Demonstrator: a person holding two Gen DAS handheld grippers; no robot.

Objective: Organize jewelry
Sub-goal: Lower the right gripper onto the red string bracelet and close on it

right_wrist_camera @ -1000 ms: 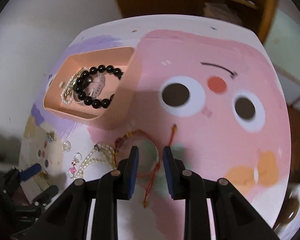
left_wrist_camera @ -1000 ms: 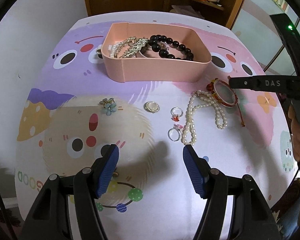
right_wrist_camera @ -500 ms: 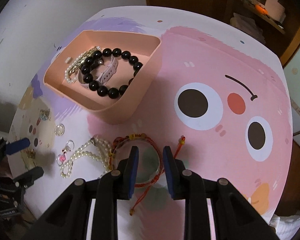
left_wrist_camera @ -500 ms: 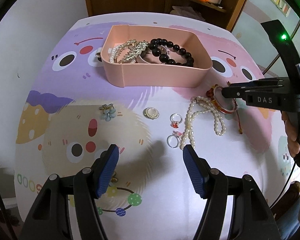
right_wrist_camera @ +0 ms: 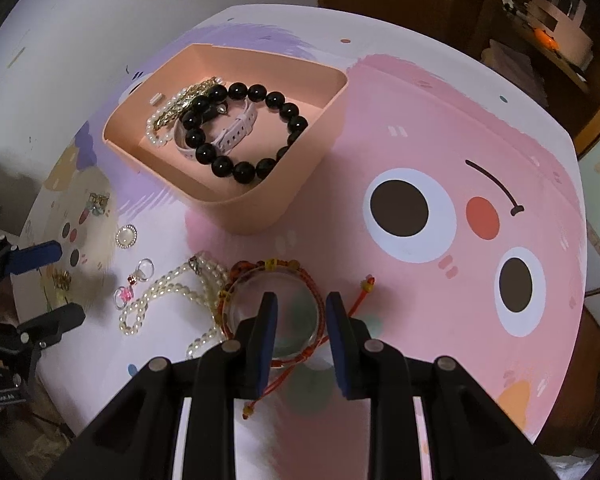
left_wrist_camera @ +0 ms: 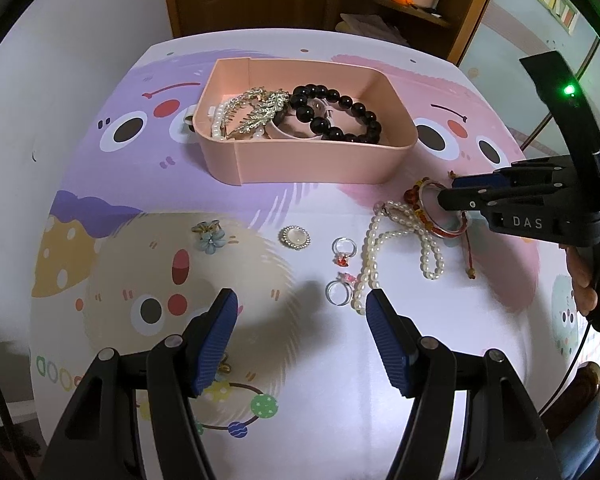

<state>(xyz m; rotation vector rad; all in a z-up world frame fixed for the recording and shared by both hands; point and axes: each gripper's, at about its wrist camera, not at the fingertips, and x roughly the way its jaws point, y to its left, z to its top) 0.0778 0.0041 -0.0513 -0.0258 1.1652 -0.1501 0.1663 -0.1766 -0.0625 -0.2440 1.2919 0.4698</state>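
Lowered since earlier, right claw (right_wrist_camera: 301, 309) hangs part-open over the red bracelet (right_wrist_camera: 274, 270), one finger inside its ring.

A pink rounded plastic tray (left_wrist_camera: 312, 166) holds a black bead bracelet (right_wrist_camera: 256, 132), a gold leaf hairpiece (left_wrist_camera: 256, 114) and small pearls. On the cartoon mat lie a white pearl necklace (left_wrist_camera: 374, 248), a red braided cord bracelet (right_wrist_camera: 276, 276), two rings, a round brooch (left_wrist_camera: 295, 237) and a blue flower clip (left_wrist_camera: 210, 236).

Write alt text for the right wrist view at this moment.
The right gripper hangs open over a red cord bracelet and clear bangle on a cartoon-print table. Left of them lie a pearl necklace and small rings; a pink tray beyond holds a black bead bracelet.
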